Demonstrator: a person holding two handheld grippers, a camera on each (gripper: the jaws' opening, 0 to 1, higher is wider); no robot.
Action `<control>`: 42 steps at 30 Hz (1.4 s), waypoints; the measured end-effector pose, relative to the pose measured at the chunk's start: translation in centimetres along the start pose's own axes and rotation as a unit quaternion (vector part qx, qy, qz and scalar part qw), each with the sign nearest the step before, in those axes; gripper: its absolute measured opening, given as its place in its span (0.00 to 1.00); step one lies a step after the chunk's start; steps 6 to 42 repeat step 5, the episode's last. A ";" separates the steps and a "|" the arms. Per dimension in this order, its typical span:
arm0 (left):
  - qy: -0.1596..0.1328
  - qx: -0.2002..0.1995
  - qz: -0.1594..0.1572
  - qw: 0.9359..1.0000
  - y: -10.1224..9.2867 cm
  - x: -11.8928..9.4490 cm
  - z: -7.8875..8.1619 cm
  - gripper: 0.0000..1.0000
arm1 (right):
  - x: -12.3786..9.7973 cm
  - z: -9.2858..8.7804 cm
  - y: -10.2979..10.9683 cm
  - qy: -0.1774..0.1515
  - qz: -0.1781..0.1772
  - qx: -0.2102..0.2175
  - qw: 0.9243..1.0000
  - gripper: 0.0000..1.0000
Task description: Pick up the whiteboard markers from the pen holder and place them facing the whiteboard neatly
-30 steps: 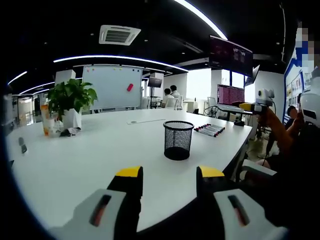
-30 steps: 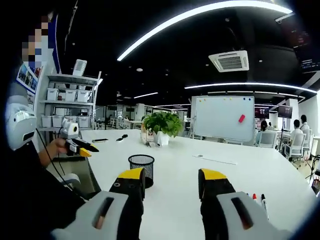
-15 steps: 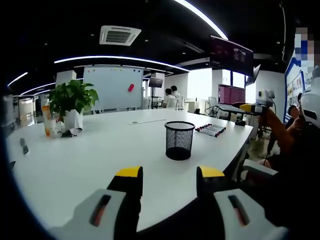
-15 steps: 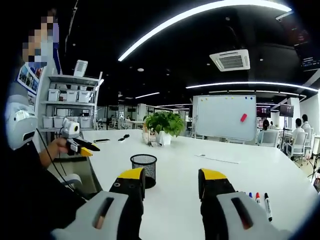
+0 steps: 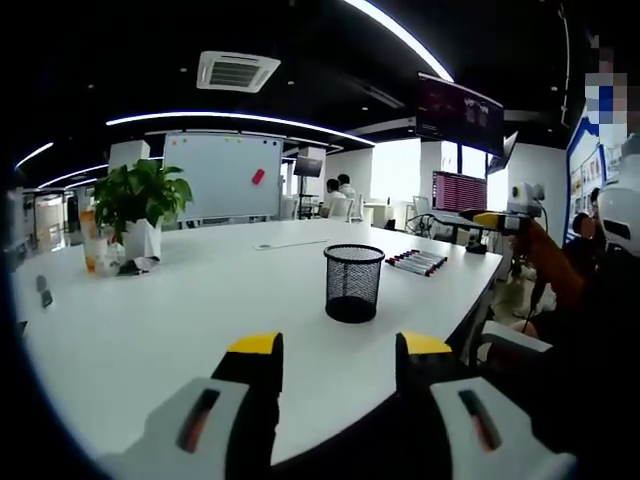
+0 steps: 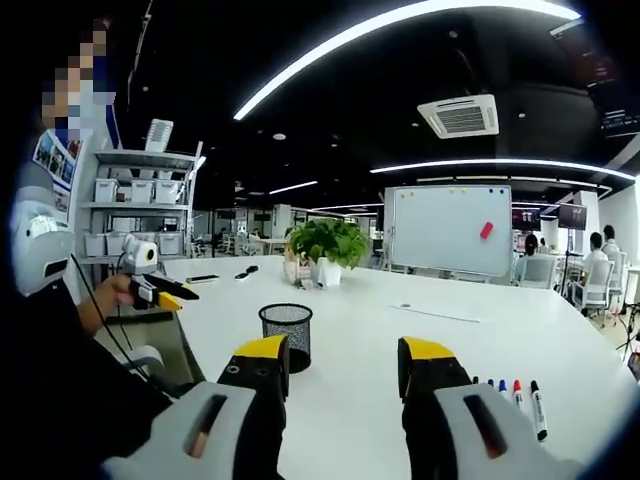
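Observation:
A black mesh pen holder [image 5: 353, 283] [image 6: 286, 336] stands on the white table [image 5: 170, 320]. Several whiteboard markers [image 5: 418, 262] lie side by side beyond it toward the table's right edge; in the right gripper view these markers [image 6: 515, 397] lie at the lower right. A whiteboard [image 5: 222, 176] [image 6: 448, 230] stands behind the table. My left gripper [image 5: 337, 350] is open and empty, held back from the holder; it appears as the other gripper [image 6: 158, 291] at the left of the right gripper view. My right gripper [image 6: 338, 355] is open and empty, and it appears in a hand [image 5: 500, 218] at the right.
A potted plant [image 5: 143, 205] [image 6: 328, 250] stands at the far side of the table beside an orange bottle [image 5: 94, 248]. Small dark items [image 5: 44, 291] lie near the left edge. Shelves with boxes [image 6: 135, 215] stand at the left. People [image 5: 340, 195] sit in the background.
Both views have shifted slightly with the hands. In the right gripper view more of the markers now shows at the lower right. Both grippers stay open.

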State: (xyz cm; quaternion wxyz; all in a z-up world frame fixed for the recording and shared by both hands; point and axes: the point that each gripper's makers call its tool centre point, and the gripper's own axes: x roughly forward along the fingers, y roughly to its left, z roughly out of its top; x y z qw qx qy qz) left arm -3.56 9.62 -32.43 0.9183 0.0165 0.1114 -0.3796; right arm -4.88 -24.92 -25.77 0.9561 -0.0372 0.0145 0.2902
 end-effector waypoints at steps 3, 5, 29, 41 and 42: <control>0.002 0.000 0.004 1.000 0.2 -0.1 -0.1 0.46 | 0.1 -0.1 0.1 0.003 0.001 -0.001 1.000 0.46; 0.004 0.002 0.004 1.000 0.2 -0.1 -0.1 0.46 | 0.2 -0.2 0.0 0.005 0.001 -0.001 1.000 0.46; 0.004 0.002 0.004 1.000 0.2 -0.1 -0.1 0.46 | 0.2 -0.2 0.0 0.005 0.001 -0.001 1.000 0.46; 0.004 0.002 0.004 1.000 0.2 -0.1 -0.1 0.46 | 0.2 -0.2 0.0 0.005 0.001 -0.001 1.000 0.46; 0.004 0.002 0.004 1.000 0.2 -0.1 -0.1 0.46 | 0.2 -0.2 0.0 0.005 0.001 -0.001 1.000 0.46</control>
